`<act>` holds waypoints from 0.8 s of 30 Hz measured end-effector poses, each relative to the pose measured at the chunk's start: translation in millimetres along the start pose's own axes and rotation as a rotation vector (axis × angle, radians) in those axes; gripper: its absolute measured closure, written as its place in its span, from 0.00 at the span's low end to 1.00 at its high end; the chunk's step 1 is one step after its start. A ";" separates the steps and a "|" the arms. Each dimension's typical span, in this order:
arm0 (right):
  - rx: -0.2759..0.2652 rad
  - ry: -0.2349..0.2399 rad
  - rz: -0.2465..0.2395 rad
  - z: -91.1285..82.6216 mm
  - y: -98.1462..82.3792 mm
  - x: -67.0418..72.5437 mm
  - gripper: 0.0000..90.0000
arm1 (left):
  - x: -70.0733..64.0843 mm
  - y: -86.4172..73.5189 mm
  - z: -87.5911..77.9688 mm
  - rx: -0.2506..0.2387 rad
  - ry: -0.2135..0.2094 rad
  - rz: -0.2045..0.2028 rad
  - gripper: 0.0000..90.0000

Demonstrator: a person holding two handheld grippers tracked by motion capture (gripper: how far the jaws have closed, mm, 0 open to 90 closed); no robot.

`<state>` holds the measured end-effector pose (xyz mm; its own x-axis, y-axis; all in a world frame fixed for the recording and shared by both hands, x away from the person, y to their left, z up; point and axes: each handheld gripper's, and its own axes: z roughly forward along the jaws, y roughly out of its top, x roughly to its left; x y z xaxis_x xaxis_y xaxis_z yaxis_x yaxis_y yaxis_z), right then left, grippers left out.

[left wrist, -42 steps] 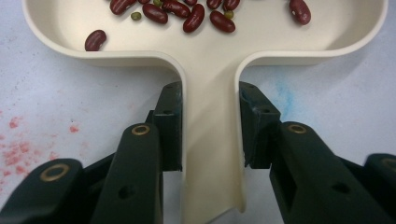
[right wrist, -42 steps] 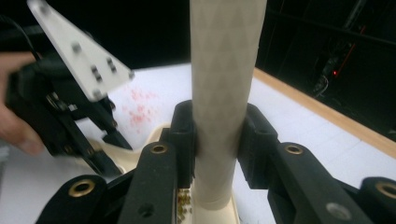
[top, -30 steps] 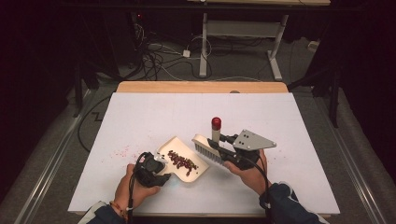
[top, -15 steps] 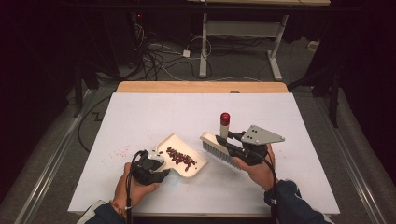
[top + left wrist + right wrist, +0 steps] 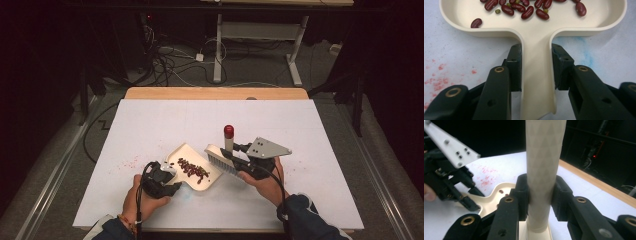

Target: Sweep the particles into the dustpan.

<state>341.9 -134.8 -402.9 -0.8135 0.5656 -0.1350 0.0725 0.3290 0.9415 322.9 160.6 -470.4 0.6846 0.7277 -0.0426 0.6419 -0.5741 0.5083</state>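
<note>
Probably a lab: cable tangle (image 5: 165, 60) on floor, bare desk frame (image 5: 260, 30) behind.

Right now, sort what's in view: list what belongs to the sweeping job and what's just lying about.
In the job:
- dustpan, its handle clamped in the left tongs
- brush, its handle clamped in the right tongs
- red beans in the dustpan

Lying about:
- pink specks on the white table
- cables on the floor
</note>
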 end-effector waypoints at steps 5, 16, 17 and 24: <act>0.014 0.013 -0.007 4.5 -2.7 5.8 0.79 | 0.9 0.8 1.0 -0.002 0.021 -0.015 0.60; 0.016 0.001 0.013 -0.7 -3.4 0.5 0.79 | -1.0 1.6 3.7 -0.032 0.006 -0.025 0.71; 0.014 -0.001 0.016 -2.0 -3.1 -0.3 0.79 | -0.5 1.2 3.8 -0.037 0.004 -0.030 0.71; 0.001 -0.024 0.009 -16.2 -0.2 -9.5 0.79 | 1.9 -3.3 3.3 -0.077 0.023 -0.059 0.71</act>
<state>340.3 -152.5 -396.7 -0.7987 0.5867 -0.1336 0.0807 0.3245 0.9424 323.2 162.6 -475.1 0.6381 0.7680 -0.0550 0.6516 -0.5005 0.5701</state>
